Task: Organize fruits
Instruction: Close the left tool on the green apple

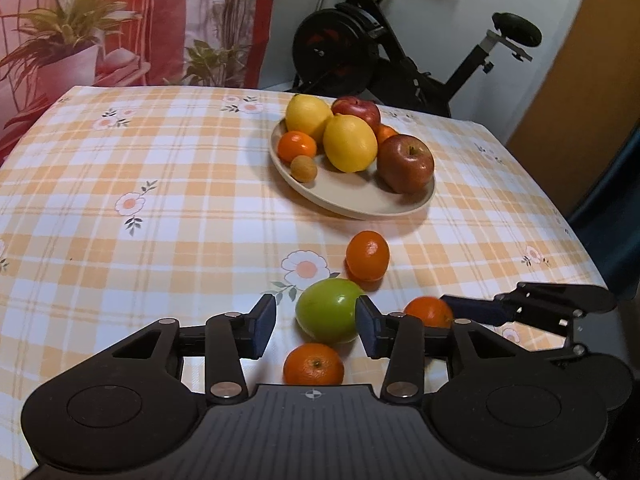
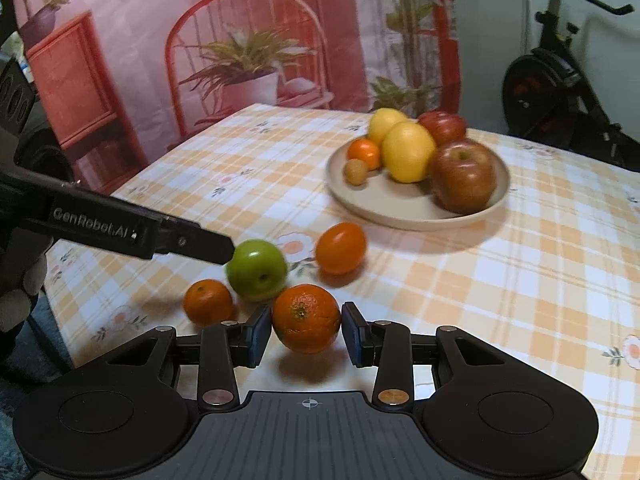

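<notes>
A beige plate [image 1: 360, 204] [image 2: 400, 208] holds two lemons [image 1: 350, 144], two red apples [image 1: 405, 163], a tangerine [image 1: 297, 146] and a small brown fruit [image 1: 303, 168]. On the cloth lie a green apple [image 1: 330, 310] [image 2: 257, 269], an oval orange fruit [image 1: 367, 255] [image 2: 341, 248] and two tangerines [image 1: 314, 365] [image 2: 208, 302]. My left gripper [image 1: 316, 326] is open, jaws around the green apple's near side. My right gripper [image 2: 306, 334] [image 1: 472, 308] has its jaws closely on either side of a tangerine [image 2: 306, 318] [image 1: 428, 311], small gaps showing.
The table wears an orange checked cloth with flowers [image 1: 160, 200]. An exercise bike [image 1: 400, 48] stands behind the far edge. A printed backdrop [image 2: 240, 60] hangs at the left. The table's right edge [image 1: 560, 216] is close to the plate.
</notes>
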### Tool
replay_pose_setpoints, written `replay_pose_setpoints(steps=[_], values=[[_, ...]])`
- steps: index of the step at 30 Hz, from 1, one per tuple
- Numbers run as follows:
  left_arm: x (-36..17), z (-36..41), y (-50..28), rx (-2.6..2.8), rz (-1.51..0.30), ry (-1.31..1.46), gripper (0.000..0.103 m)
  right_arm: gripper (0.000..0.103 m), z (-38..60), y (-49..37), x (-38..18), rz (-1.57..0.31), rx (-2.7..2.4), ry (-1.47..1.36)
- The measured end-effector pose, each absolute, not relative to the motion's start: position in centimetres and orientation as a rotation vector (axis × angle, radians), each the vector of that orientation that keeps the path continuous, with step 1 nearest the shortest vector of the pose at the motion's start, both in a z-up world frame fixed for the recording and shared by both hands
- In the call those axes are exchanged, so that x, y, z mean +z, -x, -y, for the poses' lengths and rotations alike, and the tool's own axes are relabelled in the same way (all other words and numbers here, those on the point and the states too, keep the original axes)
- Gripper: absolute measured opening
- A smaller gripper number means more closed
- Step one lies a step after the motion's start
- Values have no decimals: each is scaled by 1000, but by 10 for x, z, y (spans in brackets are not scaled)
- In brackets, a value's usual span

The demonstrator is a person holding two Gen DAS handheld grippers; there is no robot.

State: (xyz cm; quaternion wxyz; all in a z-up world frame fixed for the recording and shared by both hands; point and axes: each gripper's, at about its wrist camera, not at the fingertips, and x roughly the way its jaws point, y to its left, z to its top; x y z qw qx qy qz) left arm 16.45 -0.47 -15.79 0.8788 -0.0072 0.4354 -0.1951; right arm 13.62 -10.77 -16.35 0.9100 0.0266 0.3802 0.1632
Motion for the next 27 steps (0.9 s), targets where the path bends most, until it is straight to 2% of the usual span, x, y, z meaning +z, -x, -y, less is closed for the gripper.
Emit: replay_pose_setpoints(steps=[27], values=[[-176, 26, -180, -437, -984, -48, 48, 35, 136, -130, -170, -760, 256, -118]])
